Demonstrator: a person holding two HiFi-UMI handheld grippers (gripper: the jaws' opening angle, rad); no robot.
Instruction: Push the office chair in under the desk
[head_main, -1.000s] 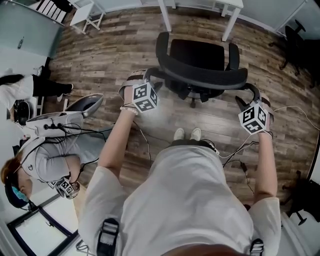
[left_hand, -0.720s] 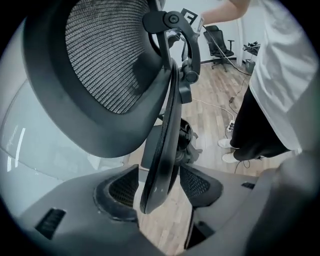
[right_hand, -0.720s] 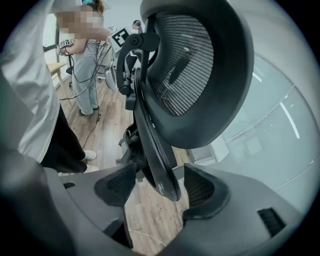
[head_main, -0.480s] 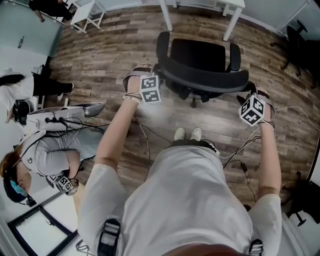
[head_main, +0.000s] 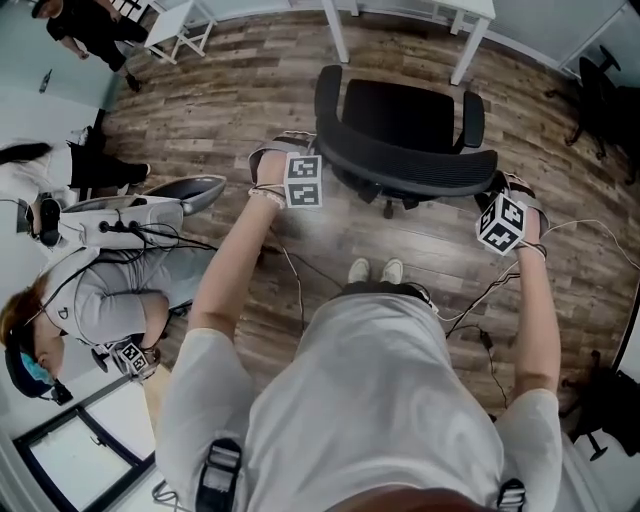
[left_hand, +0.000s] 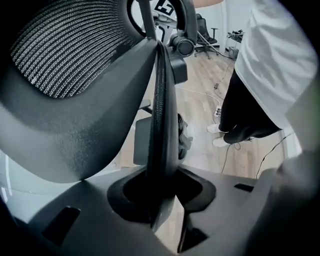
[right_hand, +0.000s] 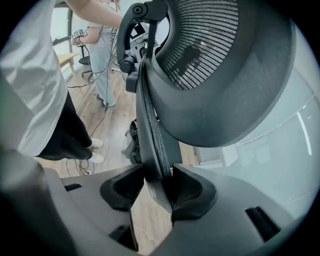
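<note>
The black office chair (head_main: 400, 110) stands on the wood floor, its seat facing the white desk's legs (head_main: 335, 30) at the far edge. Its curved mesh backrest (head_main: 410, 160) is nearest me. My left gripper (head_main: 312, 148) is at the backrest's left end and my right gripper (head_main: 495, 185) at its right end. In the left gripper view the backrest's rim (left_hand: 161, 100) runs between the closing jaws of the left gripper (left_hand: 162, 200). In the right gripper view the rim (right_hand: 150, 125) is pinched between the closing jaws of the right gripper (right_hand: 159, 187).
A person (head_main: 90, 300) crouches at the left beside equipment and cables (head_main: 290, 270). My feet (head_main: 375, 268) are just behind the chair. A small white table (head_main: 180, 25) stands at the far left, and another dark chair (head_main: 600, 70) at the far right.
Both grippers moved forward from behind the backrest onto its two ends and their jaws closed around its rim. The chair has hardly shifted.
</note>
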